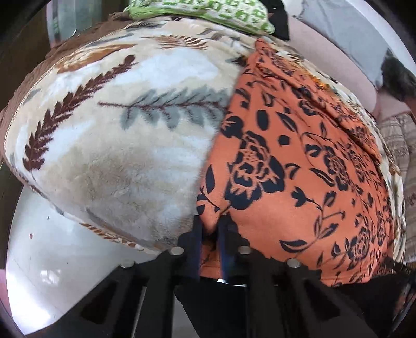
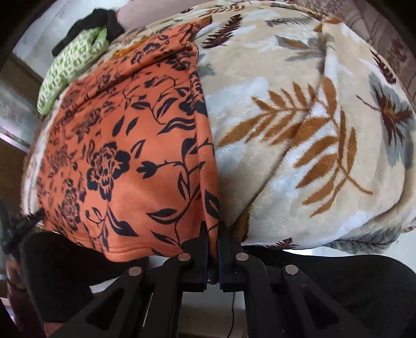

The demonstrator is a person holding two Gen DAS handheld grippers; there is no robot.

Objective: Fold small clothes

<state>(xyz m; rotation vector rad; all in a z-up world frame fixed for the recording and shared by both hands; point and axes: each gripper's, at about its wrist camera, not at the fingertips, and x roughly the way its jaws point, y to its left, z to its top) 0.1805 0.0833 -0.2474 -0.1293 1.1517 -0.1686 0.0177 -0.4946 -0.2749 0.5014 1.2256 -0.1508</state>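
Note:
An orange garment with black flower print (image 1: 293,161) lies spread on a cream leaf-patterned blanket (image 1: 109,135). My left gripper (image 1: 211,228) is shut on the garment's near left corner, with cloth pinched between the jaws. In the right wrist view the same orange garment (image 2: 124,161) lies to the left on the blanket (image 2: 299,117). My right gripper (image 2: 213,231) is shut on its near right edge, at the corner by the hem.
A green-and-white patterned cloth (image 1: 208,13) and a black item (image 2: 101,18) lie at the far end of the blanket. The blanket's near edge hangs over a white floor (image 1: 65,265). A person in patterned clothes (image 1: 400,140) is at the right.

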